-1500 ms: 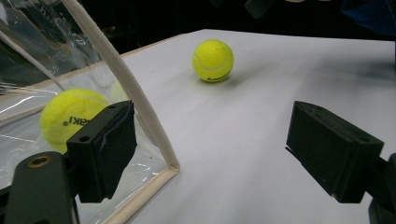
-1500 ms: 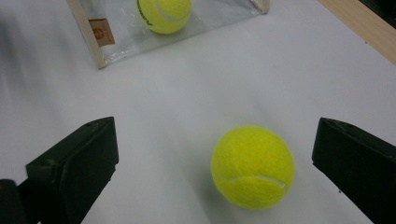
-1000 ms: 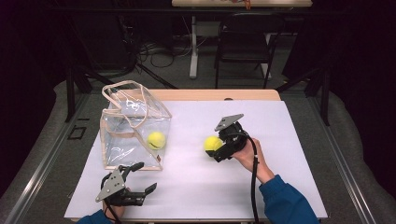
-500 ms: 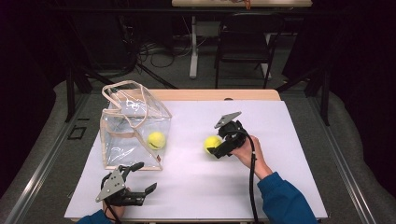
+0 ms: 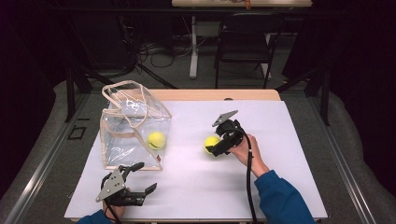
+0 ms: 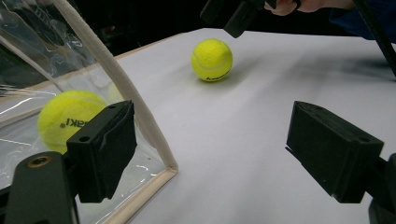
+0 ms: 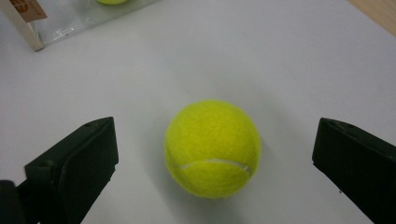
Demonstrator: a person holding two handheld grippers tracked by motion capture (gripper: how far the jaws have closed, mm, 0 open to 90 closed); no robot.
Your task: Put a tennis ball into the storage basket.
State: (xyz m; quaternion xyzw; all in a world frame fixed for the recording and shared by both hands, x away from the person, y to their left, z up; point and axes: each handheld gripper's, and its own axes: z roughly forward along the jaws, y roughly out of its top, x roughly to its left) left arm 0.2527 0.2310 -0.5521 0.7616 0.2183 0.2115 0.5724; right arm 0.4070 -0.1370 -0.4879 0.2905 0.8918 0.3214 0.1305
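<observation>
One ball (image 5: 156, 140) lies in the bag (image 5: 116, 135) already; the right tongs (image 5: 215, 145), spread, straddle the second ball (image 5: 211, 143), ungrasped; left tongs (image 5: 135, 179) spread idle.

From the high view I see the white bench (image 5: 196, 186) evenly lit from overhead, while the surroundings fall into near darkness. Shadows on it are soft and short. The clear bag (image 5: 133, 130) shows mild glare streaks on its walls. In the right gripper view the ball (image 7: 212, 148) is sharp, with a faint shadow around it, and the near jaws are slightly blurred. In the left gripper view the near jaws are soft and the background is dark.
</observation>
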